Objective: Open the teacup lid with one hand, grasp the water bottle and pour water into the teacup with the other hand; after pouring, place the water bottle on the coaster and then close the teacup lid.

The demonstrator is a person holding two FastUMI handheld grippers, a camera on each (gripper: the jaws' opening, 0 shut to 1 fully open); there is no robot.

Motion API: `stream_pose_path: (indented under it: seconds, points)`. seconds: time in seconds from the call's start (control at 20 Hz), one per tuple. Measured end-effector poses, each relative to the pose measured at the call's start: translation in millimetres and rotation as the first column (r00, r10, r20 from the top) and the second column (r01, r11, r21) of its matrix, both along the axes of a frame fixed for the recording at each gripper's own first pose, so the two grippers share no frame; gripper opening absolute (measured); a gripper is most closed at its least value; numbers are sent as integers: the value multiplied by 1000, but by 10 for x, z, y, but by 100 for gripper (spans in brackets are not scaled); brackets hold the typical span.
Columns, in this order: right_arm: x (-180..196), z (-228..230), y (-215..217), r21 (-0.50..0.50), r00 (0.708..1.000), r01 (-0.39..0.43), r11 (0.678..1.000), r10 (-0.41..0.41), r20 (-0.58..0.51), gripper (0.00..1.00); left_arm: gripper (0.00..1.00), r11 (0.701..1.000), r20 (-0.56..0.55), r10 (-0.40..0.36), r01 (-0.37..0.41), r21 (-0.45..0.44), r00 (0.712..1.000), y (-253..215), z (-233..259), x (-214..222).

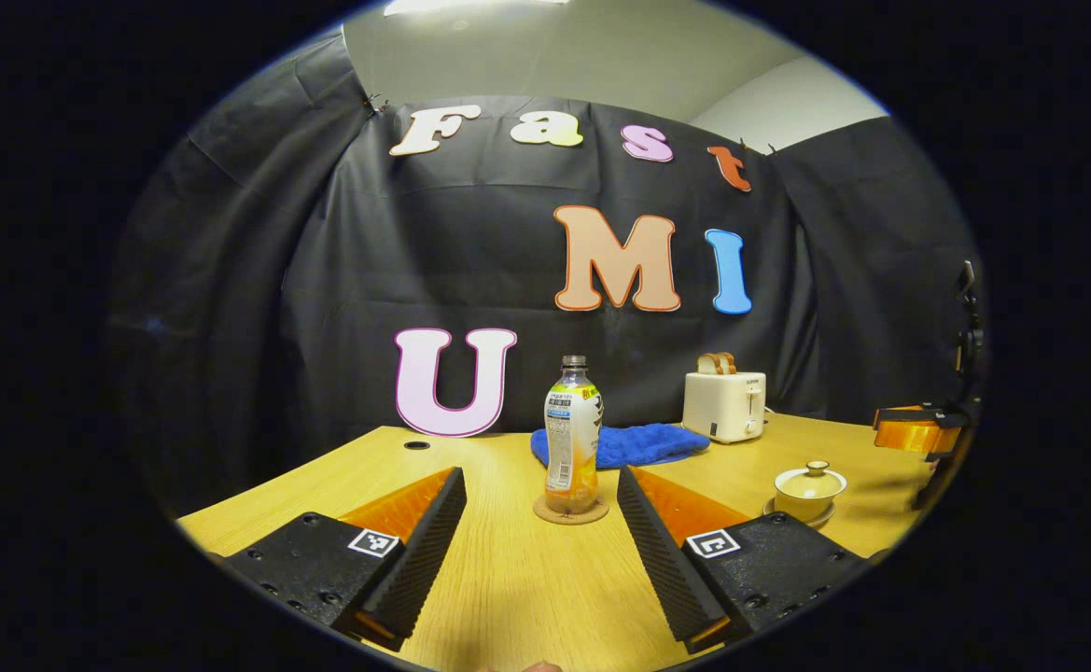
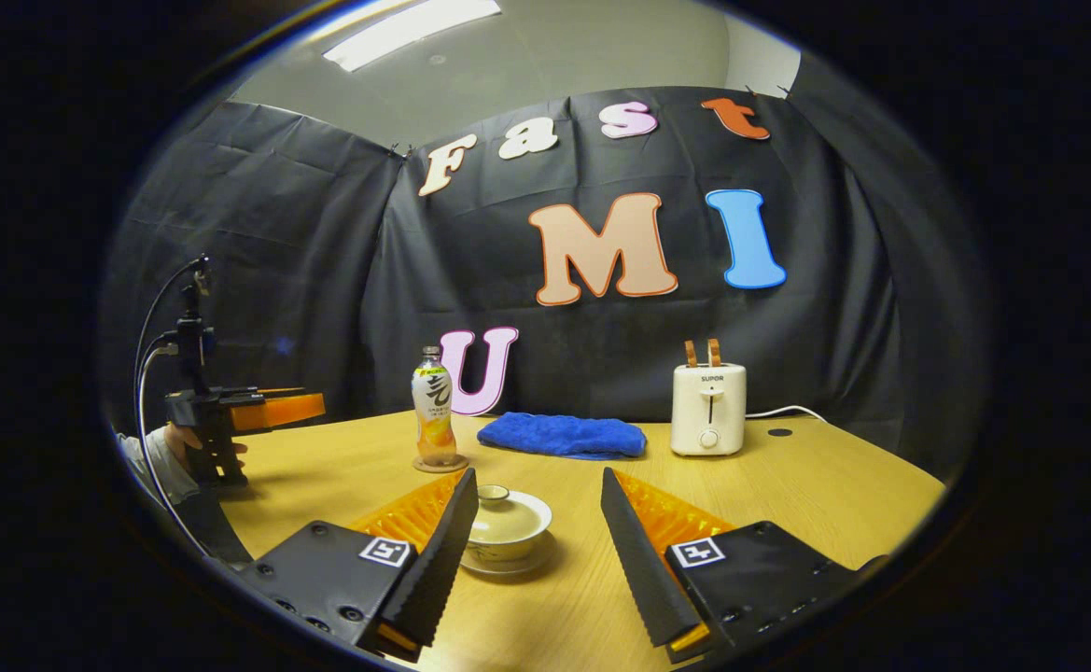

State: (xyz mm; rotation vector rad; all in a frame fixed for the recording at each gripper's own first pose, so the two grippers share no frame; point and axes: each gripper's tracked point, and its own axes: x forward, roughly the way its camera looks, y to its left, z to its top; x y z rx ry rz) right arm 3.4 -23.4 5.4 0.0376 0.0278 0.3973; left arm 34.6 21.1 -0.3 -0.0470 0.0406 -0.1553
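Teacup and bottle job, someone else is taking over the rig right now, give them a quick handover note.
Left gripper: jaws open, holding nothing, lined up on the bottle.
Right gripper: jaws open, holding nothing, with the teacup just ahead, nearer its left finger.
Things: the bottle stands upright on the coaster, cap on. The teacup sits on its saucer with the lid on. A blue towel and a toaster sit at the back of the table.
Done: nothing yet.
Left: lift the lid, pick up the bottle, pour, put the bottle back on the coaster, close the lid.
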Motion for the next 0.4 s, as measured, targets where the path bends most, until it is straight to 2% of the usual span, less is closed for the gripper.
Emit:
stream_pose_path:
  seconds: [0.1,0.25,0.35,0.4]
  points:
    - [3,-52,-85,10,1000,17,1000,-17,-12,83,94,1000,-14,14,-14,-1,1000,-10,-73,-25]
    - [5,-77,-106,10,1000,27,1000,-27,-15,87,95,1000,-29,23,-23,-11,999,-40,-147,-31]
    - [-3,-113,-80,1,1000,21,1000,-21,-20,83,95,1000,-45,26,-26,-17,999,-62,-216,-30]
    - [-9,-93,-63,-2,1000,16,1000,-16,-15,87,95,999,-49,25,-26,-22,998,-72,-237,-32]
